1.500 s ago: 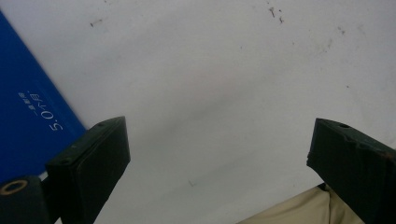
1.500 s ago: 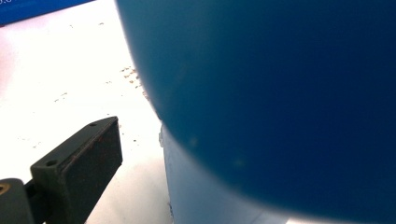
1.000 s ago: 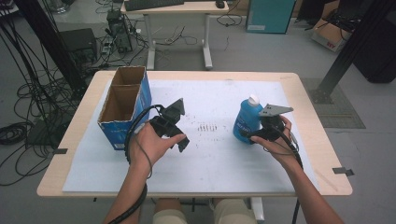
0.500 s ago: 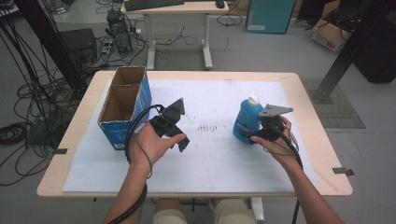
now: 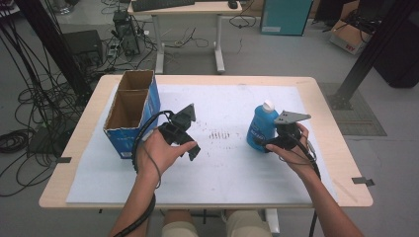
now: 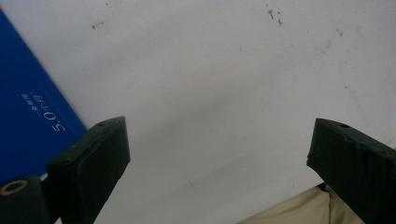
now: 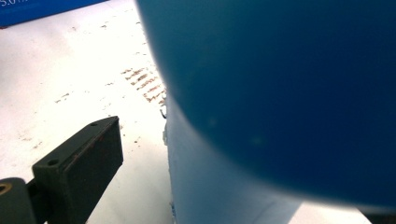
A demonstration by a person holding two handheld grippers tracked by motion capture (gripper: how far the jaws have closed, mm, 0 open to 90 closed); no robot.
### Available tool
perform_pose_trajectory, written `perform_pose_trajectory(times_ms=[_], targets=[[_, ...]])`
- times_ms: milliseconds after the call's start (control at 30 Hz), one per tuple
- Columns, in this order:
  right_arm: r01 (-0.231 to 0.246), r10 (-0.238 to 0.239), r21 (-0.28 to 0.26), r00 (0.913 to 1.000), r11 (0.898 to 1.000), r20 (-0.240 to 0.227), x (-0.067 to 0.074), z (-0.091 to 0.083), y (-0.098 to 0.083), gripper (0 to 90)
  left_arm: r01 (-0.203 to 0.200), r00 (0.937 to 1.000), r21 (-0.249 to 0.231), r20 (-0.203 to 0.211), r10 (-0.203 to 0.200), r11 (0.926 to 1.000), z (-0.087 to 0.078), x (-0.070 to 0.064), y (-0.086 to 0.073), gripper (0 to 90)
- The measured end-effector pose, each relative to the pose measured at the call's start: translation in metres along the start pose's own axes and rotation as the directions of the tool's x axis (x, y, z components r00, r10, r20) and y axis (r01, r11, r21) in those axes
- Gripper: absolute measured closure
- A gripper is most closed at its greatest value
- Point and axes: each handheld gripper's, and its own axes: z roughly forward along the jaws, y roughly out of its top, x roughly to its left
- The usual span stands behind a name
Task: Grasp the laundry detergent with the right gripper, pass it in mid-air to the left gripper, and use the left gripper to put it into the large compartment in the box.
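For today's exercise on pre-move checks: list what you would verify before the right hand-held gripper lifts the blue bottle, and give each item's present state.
1. Blue bottle stands upright on the white mat: ok.
2. Bottle sits between the right hand-held gripper's jaws: ok in the right gripper view, where it looms close.
3. Jaws clamped firmly on the bottle: cannot tell; the left jaw stands apart, the other is hidden.
4. White cap on: ok.
5. Left hand-held gripper open, holding nothing: ok.
6. Cardboard box open on top: ok.
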Motion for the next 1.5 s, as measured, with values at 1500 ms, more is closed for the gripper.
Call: perform_pose_trajectory(times_ms=[1500], targets=[[-0.007, 0.008, -0.027, 0.9997, 1.0, 0.022, -0.0005, 0.0048, -0.004, 17.0, 0.0, 1.0, -0.001, 0.004, 0.0, 1.0, 0.0013, 0.0006, -0.0007, 6.0]])
